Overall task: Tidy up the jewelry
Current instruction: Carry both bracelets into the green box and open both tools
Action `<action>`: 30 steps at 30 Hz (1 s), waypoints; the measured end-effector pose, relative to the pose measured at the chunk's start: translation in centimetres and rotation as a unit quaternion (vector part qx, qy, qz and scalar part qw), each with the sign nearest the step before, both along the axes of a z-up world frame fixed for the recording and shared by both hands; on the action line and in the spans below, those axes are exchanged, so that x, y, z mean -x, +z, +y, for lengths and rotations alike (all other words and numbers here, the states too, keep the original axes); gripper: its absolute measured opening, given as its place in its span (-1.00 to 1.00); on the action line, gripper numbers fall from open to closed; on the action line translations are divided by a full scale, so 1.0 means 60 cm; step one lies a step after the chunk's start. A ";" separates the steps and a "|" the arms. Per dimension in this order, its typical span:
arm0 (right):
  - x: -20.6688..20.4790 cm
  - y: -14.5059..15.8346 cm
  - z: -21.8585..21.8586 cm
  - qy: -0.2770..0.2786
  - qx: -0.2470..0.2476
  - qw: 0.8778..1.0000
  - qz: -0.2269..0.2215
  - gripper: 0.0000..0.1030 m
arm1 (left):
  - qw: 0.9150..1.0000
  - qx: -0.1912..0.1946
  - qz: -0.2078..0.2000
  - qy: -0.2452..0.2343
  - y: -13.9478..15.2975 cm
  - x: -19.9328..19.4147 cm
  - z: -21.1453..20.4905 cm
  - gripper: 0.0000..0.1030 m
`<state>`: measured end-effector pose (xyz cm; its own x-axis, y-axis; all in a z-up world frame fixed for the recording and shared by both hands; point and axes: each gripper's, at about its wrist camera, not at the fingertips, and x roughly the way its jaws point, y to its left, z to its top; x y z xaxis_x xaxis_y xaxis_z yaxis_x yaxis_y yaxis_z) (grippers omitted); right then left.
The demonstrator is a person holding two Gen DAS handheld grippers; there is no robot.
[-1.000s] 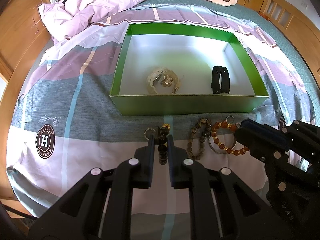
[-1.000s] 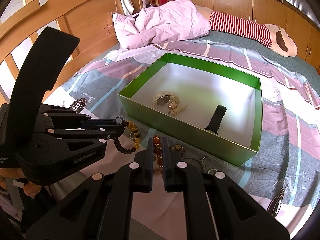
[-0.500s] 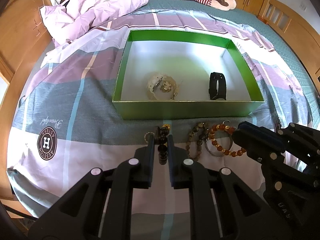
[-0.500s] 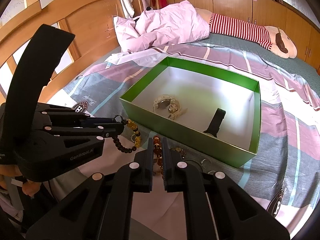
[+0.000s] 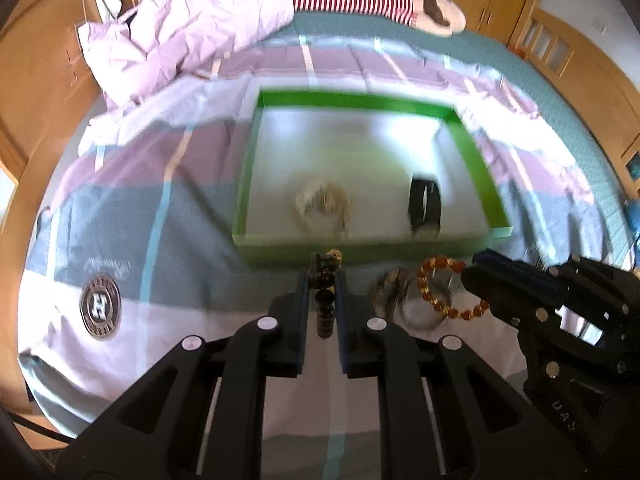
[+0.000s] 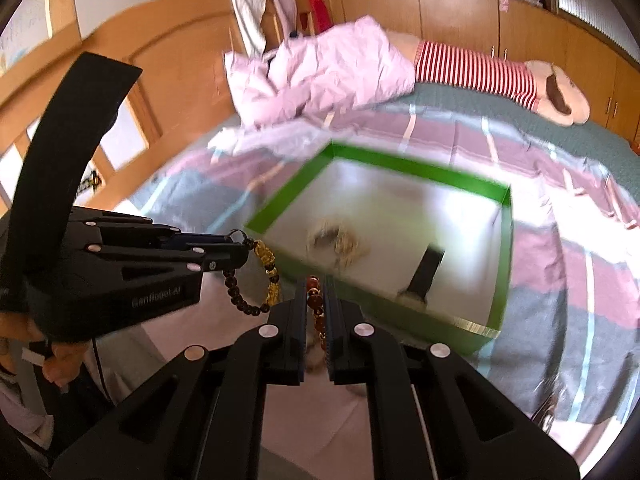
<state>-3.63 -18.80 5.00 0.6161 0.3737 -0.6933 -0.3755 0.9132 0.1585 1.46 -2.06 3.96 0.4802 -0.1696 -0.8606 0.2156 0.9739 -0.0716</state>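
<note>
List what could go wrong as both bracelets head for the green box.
The dark bead bracelet hangs from the left hand-held gripper by a short pinch, so it may slip out. The amber bracelet dangles from the right hand-held gripper and could catch the green box near wall.

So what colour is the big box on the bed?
Green box, with a pale whitish floor; clearest in the right wrist view.
</note>
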 end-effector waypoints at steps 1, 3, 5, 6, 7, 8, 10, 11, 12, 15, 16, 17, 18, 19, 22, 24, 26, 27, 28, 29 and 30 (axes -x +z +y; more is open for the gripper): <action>-0.005 0.012 -0.003 -0.003 -0.002 1.000 -0.009 -0.84 | 1.000 0.007 -0.005 -0.001 0.011 -0.009 0.001 -0.75; -0.022 0.030 -0.011 -0.010 -0.009 1.000 -0.016 -0.84 | 1.000 0.016 -0.011 -0.002 0.025 -0.029 0.002 -0.75; -0.042 0.035 -0.018 -0.018 -0.011 1.000 -0.015 -0.84 | 1.000 0.018 -0.008 0.000 0.024 -0.056 0.001 -0.75; -0.056 0.030 -0.022 -0.026 -0.005 1.000 -0.014 -0.84 | 1.000 0.022 -0.004 0.003 0.020 -0.068 0.001 -0.75; -0.067 0.024 -0.025 -0.033 0.001 0.999 -0.012 -0.84 | 1.000 0.027 0.004 0.008 0.008 -0.086 0.003 -0.75; -0.078 0.015 -0.028 -0.040 0.006 0.999 -0.009 -0.84 | 0.999 0.028 0.009 0.013 -0.002 -0.097 0.005 -0.75; -0.102 -0.013 -0.041 -0.060 0.005 0.998 0.004 -0.84 | 1.000 0.022 0.010 0.019 -0.018 -0.114 0.007 -0.75; -0.115 -0.031 -0.049 -0.072 0.005 0.997 0.016 -0.84 | 1.000 0.016 0.009 0.023 -0.026 -0.122 0.008 -0.75; -0.122 -0.043 -0.051 -0.079 0.007 0.997 0.023 -0.84 | 0.999 0.016 0.010 0.026 -0.032 -0.128 0.009 -0.75; -0.141 -0.071 -0.062 -0.098 0.018 0.994 0.039 -0.83 | 0.999 0.033 0.023 0.030 -0.049 -0.145 0.012 -0.75; -0.143 -0.076 -0.065 -0.104 0.022 0.994 0.041 -0.76 | 0.999 0.037 0.025 0.031 -0.053 -0.148 0.013 -0.71; -0.142 -0.077 -0.069 -0.109 0.022 0.993 0.044 -0.63 | 0.998 0.036 0.026 0.033 -0.054 -0.148 0.013 -0.67; -0.139 -0.076 -0.075 -0.110 0.014 0.993 0.050 -0.57 | 0.998 0.036 0.026 0.033 -0.055 -0.146 0.013 -0.64; -0.135 -0.072 -0.078 -0.107 0.006 0.993 0.050 -0.50 | 0.999 0.036 0.025 0.031 -0.052 -0.141 0.012 -0.58; -0.108 -0.056 -0.074 -0.086 0.002 0.995 0.049 -0.49 | 0.999 0.036 0.008 0.023 -0.027 -0.116 0.011 -0.38; -0.080 -0.050 -0.069 -0.063 -0.004 0.996 0.058 -0.49 | 0.999 0.033 0.002 0.009 -0.014 -0.092 0.008 -0.38; -0.055 -0.054 -0.061 -0.041 -0.003 0.997 0.071 -0.49 | 1.000 0.025 0.007 -0.016 -0.013 -0.056 -0.001 -0.38; -0.042 -0.065 -0.054 -0.031 0.010 0.996 0.080 -0.49 | 0.999 0.020 0.013 -0.027 -0.020 -0.043 -0.007 -0.38; -0.037 -0.074 -0.051 -0.030 0.021 0.996 0.086 -0.49 | 0.999 0.011 0.026 -0.041 -0.036 -0.026 -0.021 -0.38; -0.032 -0.088 -0.047 -0.032 0.035 0.994 0.095 -0.49 | 0.998 0.005 0.033 -0.048 -0.048 -0.020 -0.028 -0.38; -0.029 -0.106 -0.045 -0.037 0.049 0.992 0.111 -0.49 | 0.997 -0.002 0.047 -0.055 -0.071 -0.010 -0.041 -0.38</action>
